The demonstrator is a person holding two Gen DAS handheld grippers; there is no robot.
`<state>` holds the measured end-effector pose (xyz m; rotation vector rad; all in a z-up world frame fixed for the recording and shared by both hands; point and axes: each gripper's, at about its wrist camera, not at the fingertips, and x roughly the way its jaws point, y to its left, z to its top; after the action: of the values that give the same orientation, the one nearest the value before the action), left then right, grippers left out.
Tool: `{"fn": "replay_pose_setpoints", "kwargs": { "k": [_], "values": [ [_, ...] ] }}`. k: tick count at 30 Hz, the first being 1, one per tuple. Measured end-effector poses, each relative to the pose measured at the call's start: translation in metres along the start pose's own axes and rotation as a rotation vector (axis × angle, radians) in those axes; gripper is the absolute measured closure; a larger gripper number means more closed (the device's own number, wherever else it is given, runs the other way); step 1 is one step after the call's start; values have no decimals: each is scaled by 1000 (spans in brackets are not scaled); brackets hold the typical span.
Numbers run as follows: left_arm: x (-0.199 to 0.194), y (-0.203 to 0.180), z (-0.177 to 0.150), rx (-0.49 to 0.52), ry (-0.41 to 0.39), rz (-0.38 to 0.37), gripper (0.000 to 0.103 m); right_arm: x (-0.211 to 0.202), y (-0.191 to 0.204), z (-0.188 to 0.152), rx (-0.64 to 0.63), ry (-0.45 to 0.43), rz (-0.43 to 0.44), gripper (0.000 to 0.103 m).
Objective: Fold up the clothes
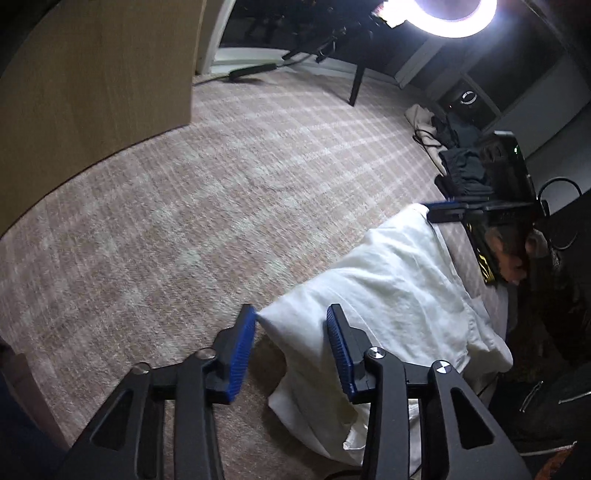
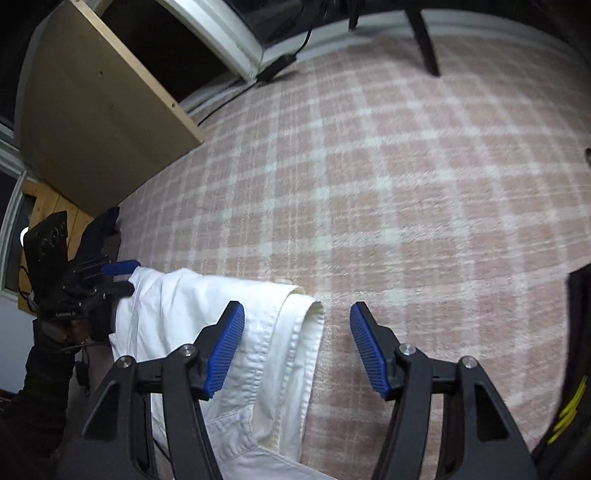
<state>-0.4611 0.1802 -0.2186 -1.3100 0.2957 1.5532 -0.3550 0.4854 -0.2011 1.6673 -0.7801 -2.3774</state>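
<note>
On the pink-and-white checked carpet (image 1: pixel 221 177) lies a white garment (image 1: pixel 399 288), and we see it first from the left wrist camera. Our left gripper (image 1: pixel 291 350) hangs over the garment's near corner with its blue pads apart; a point of cloth sits between them, touching the tip of the left pad, though we cannot tell that it is pinched. Across the garment, our right gripper (image 1: pixel 443 212) reaches its far edge. Beyond that sits a heap of dark clothes (image 1: pixel 461 166), and a ring light (image 1: pixel 454 14) glares at the top.

From the right wrist camera, our right gripper (image 2: pixel 297 347) stands with its jaws wide apart. The white garment's (image 2: pixel 207 314) folded edge with a stitched seam lies under the left pad and in the gap, with bare carpet (image 2: pixel 406 184) under the right pad. At the garment's far end, our left gripper (image 2: pixel 120 275) meets the cloth. A wooden panel (image 2: pixel 96 110) leans behind it.
</note>
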Motion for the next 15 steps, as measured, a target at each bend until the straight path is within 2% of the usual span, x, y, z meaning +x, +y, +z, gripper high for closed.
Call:
{"fn": "replay_pose_setpoints", "kwargs": {
  "k": [2, 4, 5, 6, 7, 8, 9, 11, 12, 13, 15],
  "values": [
    [-1, 0, -1, -5, -9, -2, 73, 8, 4, 0, -25, 14, 11, 44],
    [-1, -1, -1, -1, -12, 9, 82, 14, 12, 0, -74, 20, -30, 49],
    [-1, -3, -1, 10, -13, 27, 84, 16, 14, 0, -90, 25, -40, 62],
    [-1, -7, -2, 28, -11, 58, 95, 16, 18, -1, -104, 27, -48, 78],
    [-1, -11, -3, 47, -8, 89, 102, 16, 22, -2, -116, 28, -54, 83],
    [0, -17, -5, 82, 1, 149, 102, 18, 27, -1, -137, 16, -71, 91],
    [5, -24, -9, 130, 26, 241, 103, 15, 31, -3, -163, -17, -113, 92],
    [22, -31, -18, 185, 95, 399, 103, 21, 27, -3, -166, -28, -195, 92],
    [25, -33, -21, 193, 108, 437, 103, 19, 27, -4, -160, -29, -207, 91],
    [19, -33, -21, 172, 88, 417, 103, 16, 28, -6, -153, -30, -209, 91],
    [0, -37, -17, 144, 28, 398, 103, 6, 34, -8, -150, -41, -221, 80]
  ]
}}
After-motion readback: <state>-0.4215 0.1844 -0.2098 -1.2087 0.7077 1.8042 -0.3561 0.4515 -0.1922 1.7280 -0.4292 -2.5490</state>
